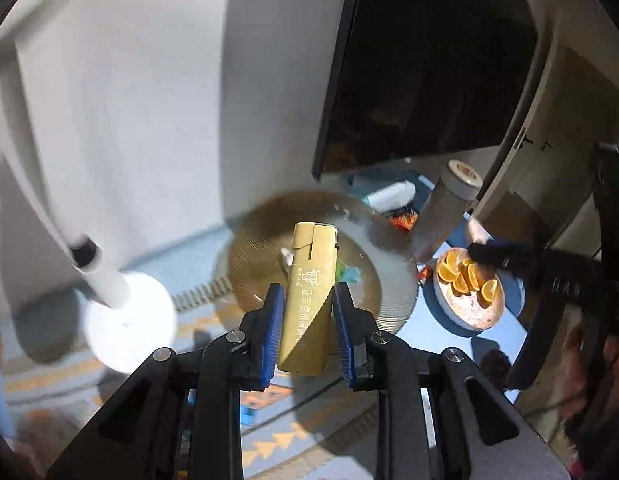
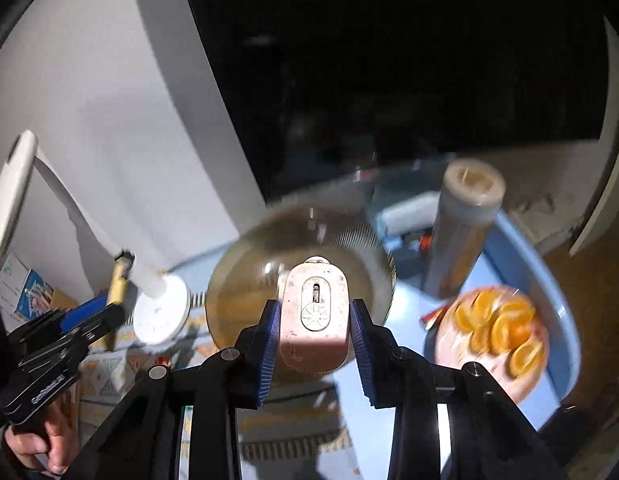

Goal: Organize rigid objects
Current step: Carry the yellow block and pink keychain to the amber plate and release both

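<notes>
Left gripper is clamped on a gold box, its blue pads pressing the box's two long sides. The box is held above a glass bowl, and its long axis runs straight away from the camera, the notched flap end pointing forward and slightly up in the picture, the printed face turned toward the lens. Its near end is hidden between the pads. In the right wrist view this same gripper enters low on the left, angled up toward a white lamp base, with the person's hand wrapped around its grip; only a thin edge of the box shows there.

Right gripper is closed on a pink lighter, pads against its rounded sides. The lighter also lies lengthwise along the fingers, metal top end pointing away, over the same bowl. From the left wrist view, the right gripper reaches in from the right edge over a plate of orange slices; whatever it carries cannot be made out from that side.

Behind the bowl stand a grey cylinder and a blue tray. The bowl, plate and tray are smeared by blur, and the dark screen above shows no detail.
</notes>
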